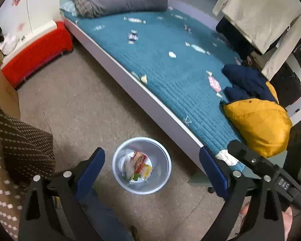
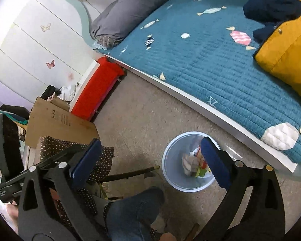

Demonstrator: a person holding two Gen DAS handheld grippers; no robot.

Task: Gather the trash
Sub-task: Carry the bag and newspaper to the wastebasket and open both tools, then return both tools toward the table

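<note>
Through my left wrist camera, my left gripper point(image 1: 152, 172) points steeply down at the floor, its blue pads spread wide with nothing between them. The pale bin point(image 1: 141, 165) sits on the floor right in the gap between the fingers, at about 6 o'clock in the view, just off the bed's white edge. Inside it lie crumpled wrappers point(image 1: 139, 166), red, yellow and white. Only this view shows the beige garment point(image 1: 264, 18) hanging at 1 o'clock above the bed's far end, and a small wrapper point(image 1: 132, 36) still lying on the teal quilt point(image 1: 170, 70) at about 12 o'clock. My other tool's black body crosses in at 4 o'clock, with part of my hand below it at the frame's edge.

Through my right wrist camera, my right gripper point(image 2: 150, 162) is tilted down less steeply and likewise stands wide open, gripping nothing. Here the bin point(image 2: 170, 166) lies at 5 o'clock, partly behind my right-hand pad. This view alone shows the cardboard box point(image 2: 56, 124) at 9 o'clock, the butterfly stickers on the white wall at 10 o'clock, and my jeans-clad knee point(image 2: 134, 210) at 6 o'clock. The yellow jacket point(image 2: 287, 56) lies on the quilt at 3 o'clock, the grey pillow point(image 2: 128, 8) at 11 o'clock.
</note>
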